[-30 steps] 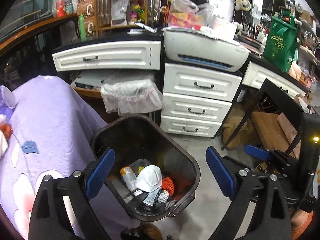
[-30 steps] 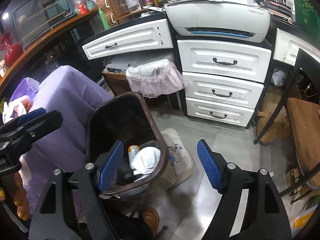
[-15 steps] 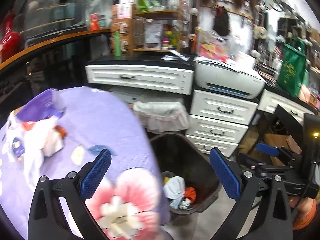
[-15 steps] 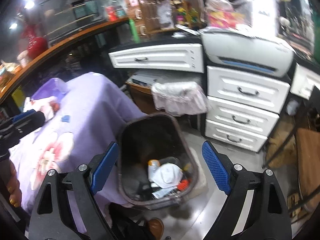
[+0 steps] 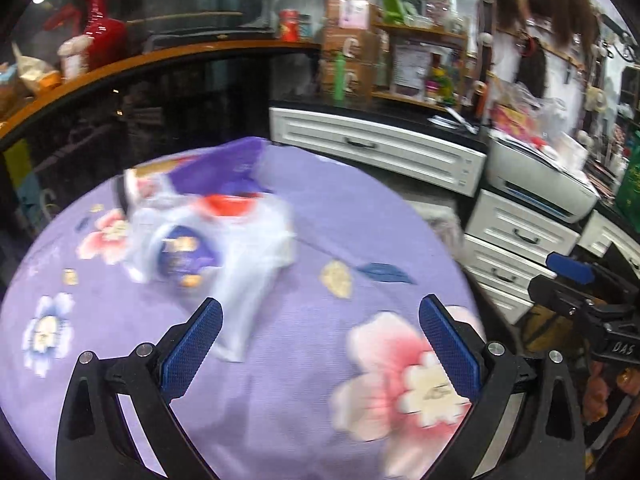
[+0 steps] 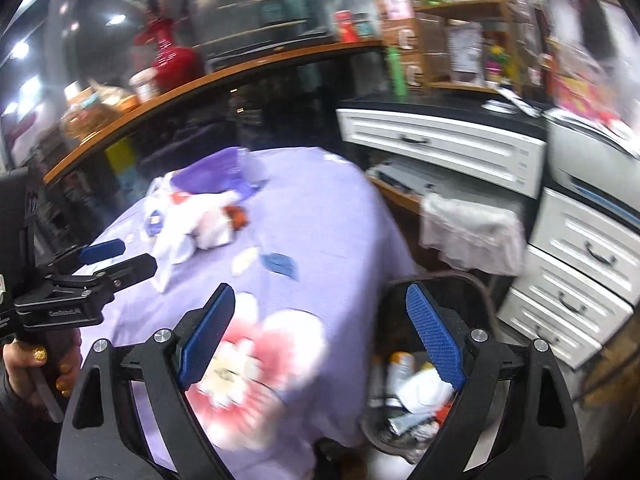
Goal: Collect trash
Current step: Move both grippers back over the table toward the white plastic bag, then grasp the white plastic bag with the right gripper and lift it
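Note:
A heap of trash (image 5: 224,232) lies on the purple flowered tablecloth (image 5: 344,208): a white plastic bag, a purple packet and something red. My left gripper (image 5: 320,320) hovers open just short of it, nothing between its fingers. From the right wrist view the same heap (image 6: 200,216) sits further off, with the left gripper (image 6: 100,256) beside it. My right gripper (image 6: 320,300) is open and empty over the table's near edge. The dark trash bin (image 6: 472,280) stands on the floor at lower right, with a white wad (image 6: 420,392) and other litter inside.
White drawer units (image 6: 580,248) and a printer (image 5: 540,176) stand to the right of the table. A lace-covered basket (image 6: 472,228) sits behind the bin. A curved wooden counter (image 5: 160,56) with a red vase runs behind the table. A hand (image 6: 32,360) holds the left gripper.
Both grippers have swung left and up from over the bin to the table. The bin has left the left wrist view and the trash heap has come in front of the left gripper.

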`<state>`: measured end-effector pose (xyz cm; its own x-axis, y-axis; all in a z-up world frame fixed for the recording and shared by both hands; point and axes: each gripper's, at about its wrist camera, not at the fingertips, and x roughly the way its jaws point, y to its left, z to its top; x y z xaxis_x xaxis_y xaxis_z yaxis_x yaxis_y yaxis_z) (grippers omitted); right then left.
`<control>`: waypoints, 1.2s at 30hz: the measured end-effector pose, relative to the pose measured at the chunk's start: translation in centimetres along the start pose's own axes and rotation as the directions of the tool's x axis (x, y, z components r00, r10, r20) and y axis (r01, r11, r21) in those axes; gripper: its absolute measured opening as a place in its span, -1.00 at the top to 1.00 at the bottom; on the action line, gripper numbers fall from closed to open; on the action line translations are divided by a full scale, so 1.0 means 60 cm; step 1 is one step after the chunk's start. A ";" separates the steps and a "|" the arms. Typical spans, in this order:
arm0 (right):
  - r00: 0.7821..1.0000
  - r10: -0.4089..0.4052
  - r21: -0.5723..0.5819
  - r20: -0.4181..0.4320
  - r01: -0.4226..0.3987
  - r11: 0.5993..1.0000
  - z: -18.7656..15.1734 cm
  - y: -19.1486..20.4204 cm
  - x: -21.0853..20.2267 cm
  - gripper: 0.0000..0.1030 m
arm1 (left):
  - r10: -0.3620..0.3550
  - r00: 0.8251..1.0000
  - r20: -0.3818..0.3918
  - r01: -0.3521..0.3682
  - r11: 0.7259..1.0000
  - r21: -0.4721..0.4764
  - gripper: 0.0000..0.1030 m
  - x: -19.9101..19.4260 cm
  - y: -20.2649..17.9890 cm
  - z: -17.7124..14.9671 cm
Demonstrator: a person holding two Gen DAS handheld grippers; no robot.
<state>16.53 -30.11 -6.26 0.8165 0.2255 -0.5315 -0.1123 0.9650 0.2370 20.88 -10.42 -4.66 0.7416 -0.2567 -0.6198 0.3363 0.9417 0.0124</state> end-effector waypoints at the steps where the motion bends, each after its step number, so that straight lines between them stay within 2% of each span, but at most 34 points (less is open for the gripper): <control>1: 1.000 0.010 -0.013 -0.002 -0.010 1.000 0.003 0.012 0.006 -0.69 | 0.013 1.000 0.002 -0.013 1.000 0.000 -0.89 -0.003 0.009 0.000; 7: 0.991 0.124 -0.082 -0.047 -0.128 0.988 0.035 0.091 0.065 -0.69 | 0.125 0.992 0.002 -0.125 0.992 -0.026 -0.89 -0.019 0.096 -0.009; 13: 0.965 0.239 -0.098 -0.106 -0.249 0.963 0.078 0.160 0.146 -0.69 | 0.166 0.986 -0.012 -0.167 0.983 -0.076 -0.89 -0.021 0.161 -0.013; 16: 0.960 0.251 -0.130 -0.128 -0.267 0.955 0.091 0.184 0.179 -0.68 | 0.166 0.986 -0.019 -0.167 0.982 -0.089 -0.89 -0.020 0.178 -0.019; 22: 0.961 0.219 -0.152 -0.167 -0.245 0.957 0.109 0.209 0.256 -0.64 | 0.148 0.989 -0.028 -0.150 0.983 -0.108 -0.89 -0.007 0.200 -0.022; 27: 0.947 0.235 -0.098 -0.219 -0.261 0.960 0.111 0.209 0.303 -0.34 | 0.126 0.991 -0.037 -0.130 0.983 -0.126 -0.89 0.004 0.208 -0.025; 28: 0.943 0.242 -0.083 -0.229 -0.266 0.960 0.110 0.207 0.311 -0.18 | 0.125 0.991 -0.039 -0.129 0.983 -0.128 -0.89 0.006 0.209 -0.025; 29: 0.939 0.250 -0.074 -0.237 -0.274 0.959 0.109 0.208 0.316 0.17 | 0.123 0.992 -0.040 -0.127 0.983 -0.132 -0.89 0.008 0.211 -0.026; 31: 0.927 0.271 -0.066 -0.261 -0.297 0.953 0.107 0.212 0.324 0.59 | 0.113 0.992 -0.046 -0.119 0.982 -0.145 -0.89 0.013 0.214 -0.027; 32: 0.925 0.274 -0.069 -0.262 -0.301 0.951 0.108 0.215 0.324 0.72 | 0.104 0.993 -0.050 -0.110 0.982 -0.153 -0.89 0.016 0.216 -0.027; 36: 0.933 0.279 -0.105 -0.226 -0.308 0.946 0.116 0.224 0.305 0.88 | 0.083 0.995 -0.061 -0.092 0.981 -0.169 -0.89 0.021 0.213 -0.025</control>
<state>33.92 -13.97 -7.13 0.6030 0.5102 -0.6133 -0.4173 0.8569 0.3026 25.26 1.63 -6.48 0.7304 -0.1641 -0.6631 0.1634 0.9845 -0.0636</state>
